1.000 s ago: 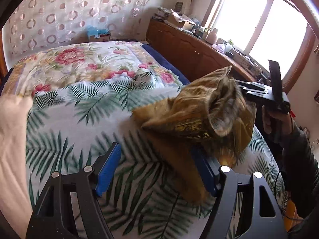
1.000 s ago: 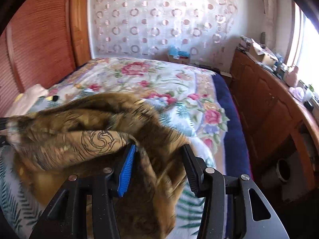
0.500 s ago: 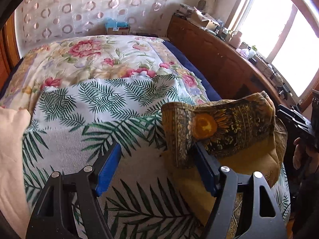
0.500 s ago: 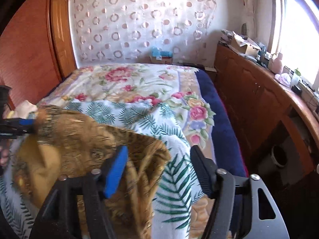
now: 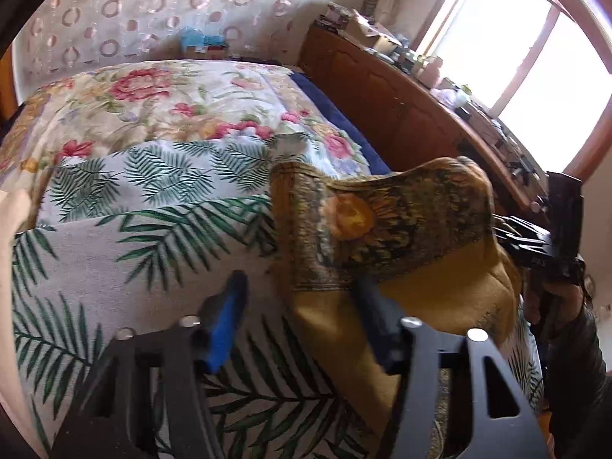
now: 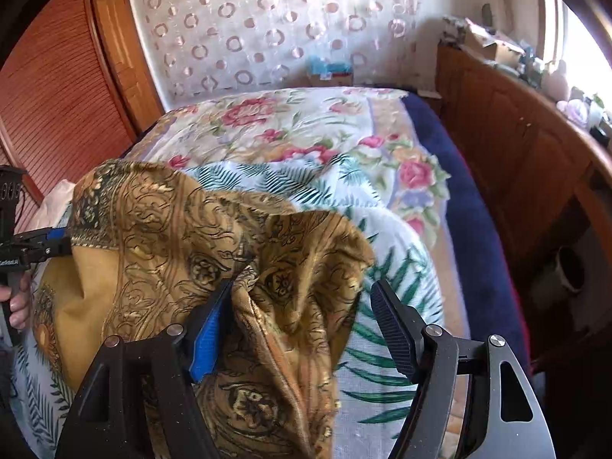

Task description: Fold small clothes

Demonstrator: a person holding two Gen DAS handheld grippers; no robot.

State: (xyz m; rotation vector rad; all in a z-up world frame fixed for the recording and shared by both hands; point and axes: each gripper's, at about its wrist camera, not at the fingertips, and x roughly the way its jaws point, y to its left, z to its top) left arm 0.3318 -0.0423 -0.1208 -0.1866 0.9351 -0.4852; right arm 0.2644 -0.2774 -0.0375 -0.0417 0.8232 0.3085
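Note:
A mustard-yellow patterned garment (image 5: pixel 386 229) with a sunflower print lies partly folded on the palm-leaf bedspread (image 5: pixel 134 237); it also shows in the right wrist view (image 6: pixel 183 252). My left gripper (image 5: pixel 302 313) is open; its right finger lies against the garment's near-left edge, the left finger over bare bedspread. My right gripper (image 6: pixel 302 317) is open, with bunched cloth draped over its blue left finger and lying between the fingers. In the left wrist view the right gripper's body (image 5: pixel 543 244) sits at the garment's right end.
The bed has a floral cover (image 6: pixel 306 126) farther back and a dark blue edge (image 6: pixel 470 206) on the right. A wooden cabinet (image 6: pixel 528 153) with clutter runs along the window side. A wooden slatted door (image 6: pixel 49 88) stands left. A cream cloth (image 5: pixel 11 267) lies at the bed's left.
The garment has come down from being held up and bunched to lying stretched and folded on the bed. Both cameras have shifted, and the grippers stay spread apart.

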